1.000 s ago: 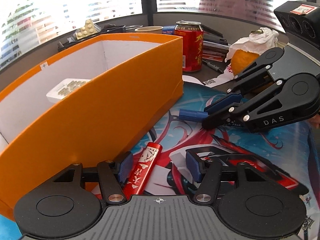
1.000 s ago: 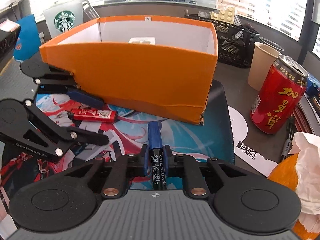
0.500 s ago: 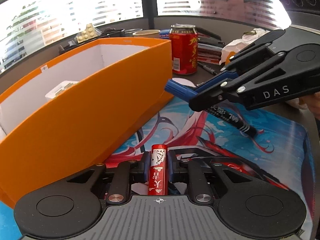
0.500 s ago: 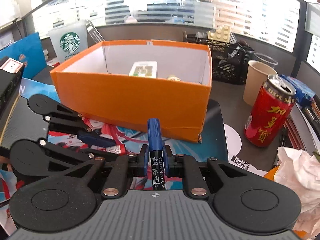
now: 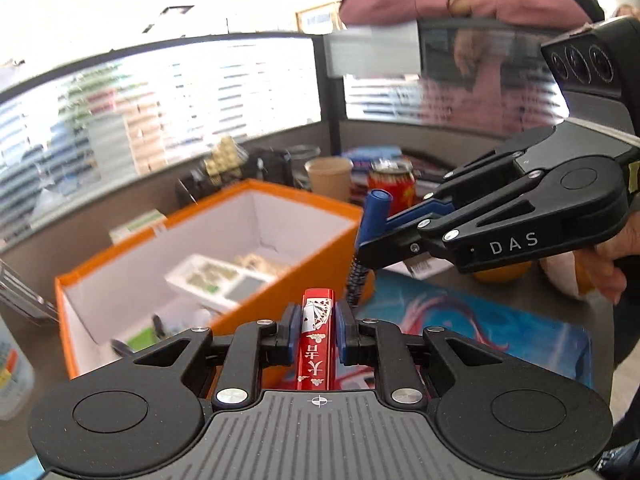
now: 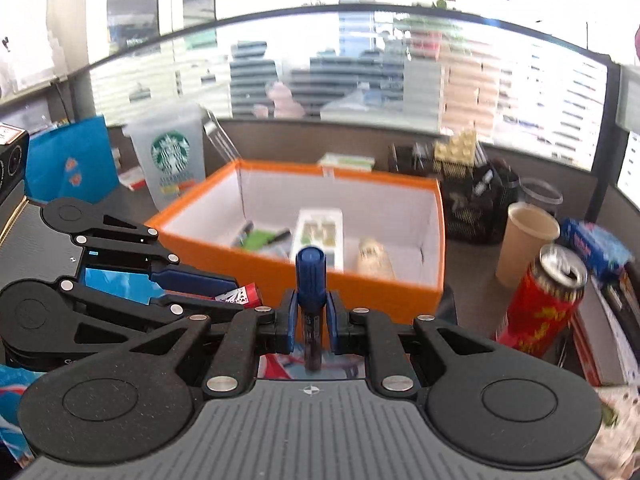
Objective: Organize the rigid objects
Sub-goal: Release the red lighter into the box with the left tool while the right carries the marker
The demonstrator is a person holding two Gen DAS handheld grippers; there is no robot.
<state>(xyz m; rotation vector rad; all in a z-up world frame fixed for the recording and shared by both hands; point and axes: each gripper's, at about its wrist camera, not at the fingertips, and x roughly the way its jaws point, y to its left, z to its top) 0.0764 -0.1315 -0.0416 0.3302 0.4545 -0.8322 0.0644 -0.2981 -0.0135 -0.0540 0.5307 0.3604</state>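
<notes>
My left gripper (image 5: pixel 316 326) is shut on a red lighter (image 5: pixel 316 336) with playing-card print, held in the air beside the near wall of the orange box (image 5: pixel 100 268). My right gripper (image 6: pixel 311 320) is shut on a blue-capped marker (image 6: pixel 310 280), raised in front of the orange box (image 6: pixel 360 288). The right gripper also shows in the left wrist view (image 5: pixel 376 236), with the marker (image 5: pixel 376 208) standing above the box's right corner. The left gripper shows in the right wrist view (image 6: pixel 224 292) with the lighter's tip (image 6: pixel 244 294). The box holds a white flat case (image 6: pixel 320 228) and other small items.
A red drink can (image 6: pixel 540 304), a paper cup (image 6: pixel 524 236) and a black mesh organiser (image 6: pixel 476 200) stand right of the box. A Starbucks cup (image 6: pixel 172 160) and a blue bag (image 6: pixel 68 160) stand behind it on the left. A printed desk mat (image 5: pixel 500 332) lies below the grippers.
Both grippers have risen with their objects, so the inside of the box now shows. The left gripper shut on the lighter a second ago and lifted it off the mat.
</notes>
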